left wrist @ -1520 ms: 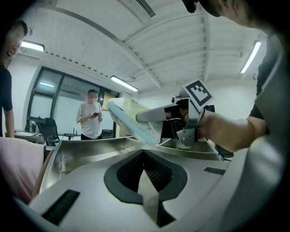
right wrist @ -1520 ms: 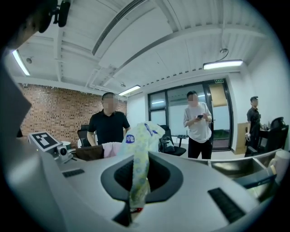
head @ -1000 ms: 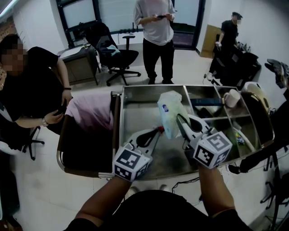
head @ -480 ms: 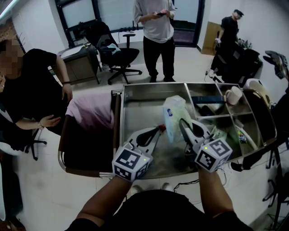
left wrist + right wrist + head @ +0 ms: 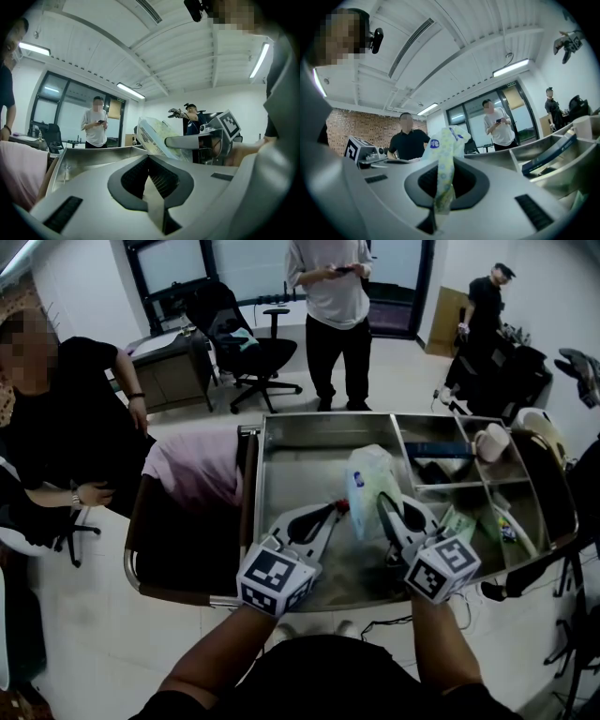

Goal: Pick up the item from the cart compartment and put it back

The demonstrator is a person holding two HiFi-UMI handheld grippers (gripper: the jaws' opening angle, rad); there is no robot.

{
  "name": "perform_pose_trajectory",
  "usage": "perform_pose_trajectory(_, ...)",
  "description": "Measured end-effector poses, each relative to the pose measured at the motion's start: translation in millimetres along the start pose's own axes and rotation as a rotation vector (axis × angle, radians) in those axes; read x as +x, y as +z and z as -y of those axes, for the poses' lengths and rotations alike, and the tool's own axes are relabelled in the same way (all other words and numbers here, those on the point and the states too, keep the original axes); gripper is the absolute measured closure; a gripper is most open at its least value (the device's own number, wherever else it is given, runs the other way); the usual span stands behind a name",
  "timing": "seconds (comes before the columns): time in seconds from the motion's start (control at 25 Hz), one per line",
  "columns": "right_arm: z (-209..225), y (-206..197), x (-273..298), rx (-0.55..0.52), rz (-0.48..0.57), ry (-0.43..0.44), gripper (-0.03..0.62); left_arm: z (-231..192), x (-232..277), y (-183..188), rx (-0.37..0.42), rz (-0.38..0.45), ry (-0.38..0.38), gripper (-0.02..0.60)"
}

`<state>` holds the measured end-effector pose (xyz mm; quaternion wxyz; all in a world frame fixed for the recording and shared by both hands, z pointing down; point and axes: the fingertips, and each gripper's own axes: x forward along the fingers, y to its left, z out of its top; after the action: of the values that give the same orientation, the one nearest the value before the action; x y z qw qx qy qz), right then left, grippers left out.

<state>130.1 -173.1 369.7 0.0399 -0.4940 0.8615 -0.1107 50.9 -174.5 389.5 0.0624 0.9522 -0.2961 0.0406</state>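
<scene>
A pale green soft pack with a blue label hangs upright over the cart's large steel compartment. My right gripper is shut on the pack's lower edge; in the right gripper view the pack is pinched between the pads of that gripper. My left gripper is shut with nothing in it, just left of the pack and low in the same compartment. The left gripper view looks along its closed jaws at the pack and a right finger beside it.
A pink cloth fills the dark bin left of the compartment. Small compartments at the right hold a white cup, a dark blue item and green packets. A seated person and a standing person are close to the cart.
My right gripper has sunk a little with the pack toward the compartment floor. My left gripper has stayed where it was.
</scene>
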Motion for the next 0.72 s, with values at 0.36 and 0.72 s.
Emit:
perform_pose_trajectory(0.36,-2.3,-5.4,1.6,-0.021,-0.013,0.005,0.576,1.6,1.6,-0.5,0.024,-0.015,0.012,0.580)
perform_pose_trajectory(0.72,-2.6,-7.2,2.4,-0.015,-0.016,0.003,0.576,0.4,1.5,-0.8,-0.013,-0.008,0.002,0.581)
